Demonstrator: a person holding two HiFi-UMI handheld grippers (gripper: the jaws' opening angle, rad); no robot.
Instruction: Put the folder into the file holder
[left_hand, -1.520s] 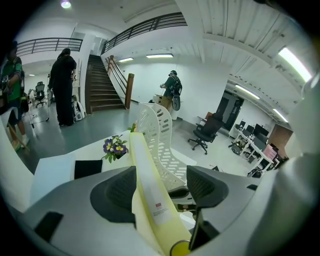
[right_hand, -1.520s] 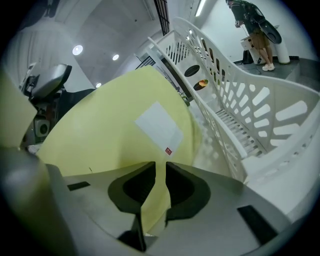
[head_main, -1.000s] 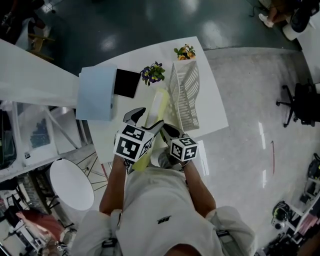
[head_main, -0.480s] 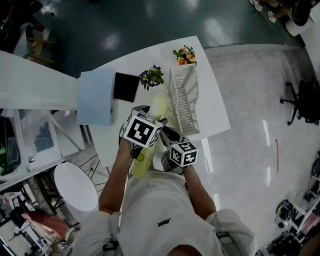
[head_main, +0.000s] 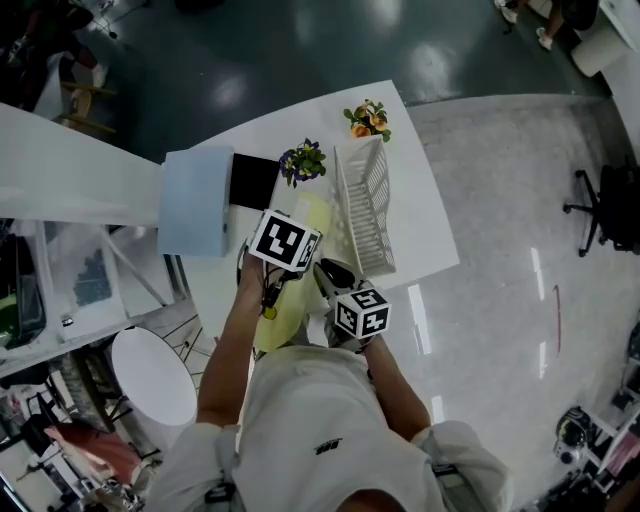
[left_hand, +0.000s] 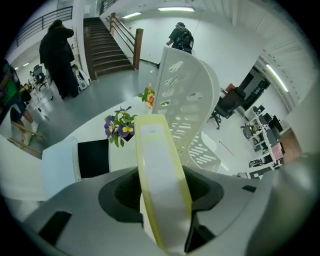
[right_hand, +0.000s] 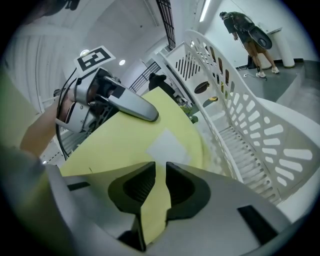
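**A:** Where is the folder right now?

**B:** The pale yellow folder with a white spine label (head_main: 283, 322) is in the air between both my grippers, below the middle of the head view. It is over the near edge of the white tabletop (head_main: 422, 205). It slants up and away from me, and its far end reaches toward the top of the frame.

**A:** Is it inside the holder?

**B:** No. The white perforated plastic file holder (head_main: 366, 200) stands just right of the folder in the head view, and the folder is outside it. In the right gripper view the holder's slotted wall fills the right side. The folder's far corner comes close to that wall (I cannot tell whether they touch).

**A:** What are your grippers doing?

**B:** My left gripper (left_hand: 162, 192) points steeply down over the labelled spine. Its jaws have just been closing, with the spine between them, and both pads now sit against its sides, so it is grasping the folder. My right gripper (right_hand: 160, 187) is clenched tight on a thin yellow edge nearer my body.

**A:** Anything else on the tabletop?

**B:** A small pot of purple flowers (head_main: 303, 160) sits just left of the holder's far end, and orange flowers (head_main: 368, 118) sit beyond it. A black square (head_main: 252, 180) and a pale blue box (head_main: 195, 200) lie further left.
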